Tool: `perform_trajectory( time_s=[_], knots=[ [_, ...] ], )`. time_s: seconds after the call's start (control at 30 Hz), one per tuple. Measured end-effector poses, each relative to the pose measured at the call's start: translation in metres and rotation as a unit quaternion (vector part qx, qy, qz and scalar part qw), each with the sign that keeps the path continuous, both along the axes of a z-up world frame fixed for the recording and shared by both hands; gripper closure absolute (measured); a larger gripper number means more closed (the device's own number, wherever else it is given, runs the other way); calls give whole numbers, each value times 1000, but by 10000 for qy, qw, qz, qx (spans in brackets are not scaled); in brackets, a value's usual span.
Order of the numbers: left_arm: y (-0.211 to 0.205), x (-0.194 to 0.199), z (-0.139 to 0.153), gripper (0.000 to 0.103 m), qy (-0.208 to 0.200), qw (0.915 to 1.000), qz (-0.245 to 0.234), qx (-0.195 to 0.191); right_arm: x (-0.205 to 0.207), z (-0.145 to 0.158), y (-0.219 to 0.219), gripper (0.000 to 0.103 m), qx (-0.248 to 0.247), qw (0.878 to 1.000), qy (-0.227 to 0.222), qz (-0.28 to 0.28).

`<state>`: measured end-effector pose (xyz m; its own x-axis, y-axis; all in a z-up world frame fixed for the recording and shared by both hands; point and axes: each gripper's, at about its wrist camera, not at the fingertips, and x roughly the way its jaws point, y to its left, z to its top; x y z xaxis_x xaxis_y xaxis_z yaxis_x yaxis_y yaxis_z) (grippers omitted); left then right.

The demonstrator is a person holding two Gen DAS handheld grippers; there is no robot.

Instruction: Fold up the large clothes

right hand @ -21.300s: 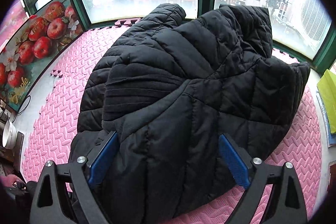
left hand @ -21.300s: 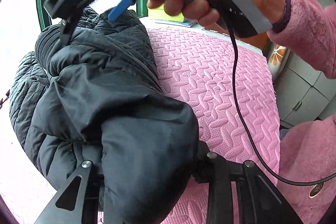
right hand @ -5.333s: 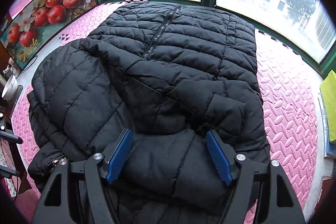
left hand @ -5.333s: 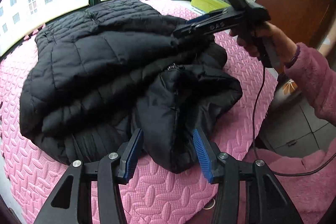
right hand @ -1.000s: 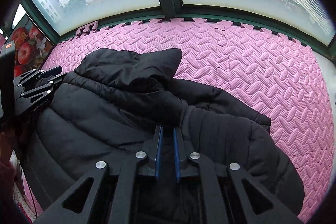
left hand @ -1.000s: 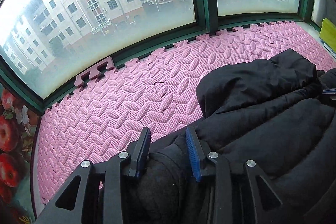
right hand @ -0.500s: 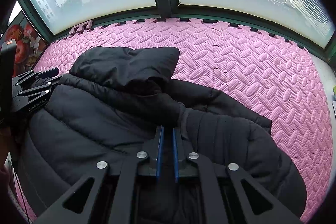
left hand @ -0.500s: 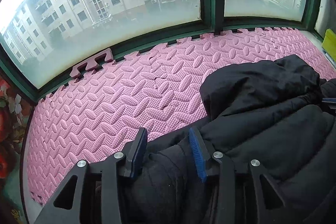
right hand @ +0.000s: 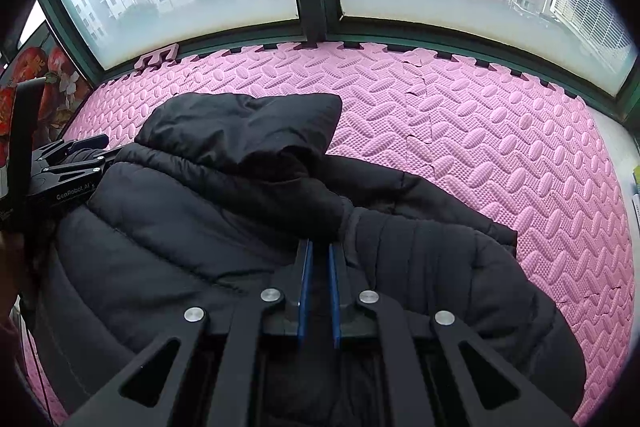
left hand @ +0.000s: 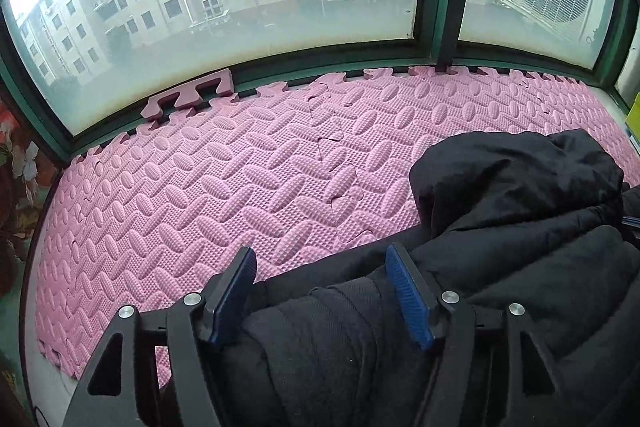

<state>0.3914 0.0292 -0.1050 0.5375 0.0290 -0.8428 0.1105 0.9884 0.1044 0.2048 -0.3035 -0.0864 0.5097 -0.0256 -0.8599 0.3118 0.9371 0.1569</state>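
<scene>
Your left gripper (left hand: 320,259) was opening, its jaws clear of the black jacket (right hand: 224,203) cuff lying between them. Your right gripper (right hand: 319,247) pinched jacket fabric tightly on the pink mat (right hand: 500,131).

A floor of pink interlocking foam mats (left hand: 248,187), embossed with a zigzag of raised ovals, runs up to the green-framed window (right hand: 316,7), its toothed edge meeting the sill. Seams between tiles show near the middle of the surface. One loose pink mat piece (left hand: 188,97) rests at the foot of the glass, on the left side. A black padded jacket (right hand: 240,187), bundled in thick folds, lies directly on the mats at the near side, its hood-like top fold pointing towards the window. Bare mat stretches behind and to the right of the jacket in the right wrist view.
</scene>
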Motion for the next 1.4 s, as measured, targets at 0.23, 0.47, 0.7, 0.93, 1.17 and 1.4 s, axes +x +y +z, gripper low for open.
perform_trajectory(
  time_s=[0.23,0.47,0.7,0.93,1.17,1.4],
  knots=[
    [2,2,-2,31,36,10000,-4,-48,16,30,20,90,-474,9987,36,191],
    [3,2,0,31,33,10000,0,-41,57,37,35,90,-260,9987,-17,440],
    [4,3,0,30,57,10000,21,-71,81,-9,19,96,77,9985,527,125],
    [2,-7,13,29,-117,9999,93,76,47,31,30,90,-107,9994,97,307],
    [-12,-71,98,31,-1015,9940,-305,-282,-14,56,64,90,-163,9949,-53,991],
    [-66,-180,130,31,-1115,9827,-1412,-434,-44,59,85,90,-76,9929,-330,1138]
  ],
)
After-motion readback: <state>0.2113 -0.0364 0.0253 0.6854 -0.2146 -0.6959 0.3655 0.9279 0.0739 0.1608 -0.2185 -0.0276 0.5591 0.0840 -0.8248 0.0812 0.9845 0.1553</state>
